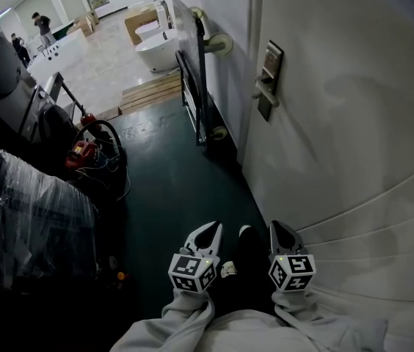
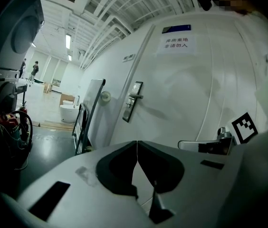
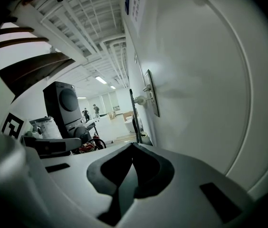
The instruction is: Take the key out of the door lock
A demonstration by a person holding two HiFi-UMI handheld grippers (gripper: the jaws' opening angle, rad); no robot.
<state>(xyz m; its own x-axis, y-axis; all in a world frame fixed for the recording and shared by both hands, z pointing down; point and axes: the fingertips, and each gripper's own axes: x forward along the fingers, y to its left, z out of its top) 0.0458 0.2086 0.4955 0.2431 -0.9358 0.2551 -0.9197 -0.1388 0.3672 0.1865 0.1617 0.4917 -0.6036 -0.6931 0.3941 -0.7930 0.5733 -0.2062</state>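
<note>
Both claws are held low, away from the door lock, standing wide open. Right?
Not open: each gripper view shows its claw shut and empty, left claw and right claw. They are low, away from the door lock.

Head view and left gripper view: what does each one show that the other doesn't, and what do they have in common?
Only the head view shows what looks like a dark shoe on the green floor, seen from above. Only the left gripper view shows the paper sign high on the door and the ceiling beams. Both show the white door, its lock plate with the handle, the white bathtub, the left gripper with jaws together, and the right gripper.
</note>
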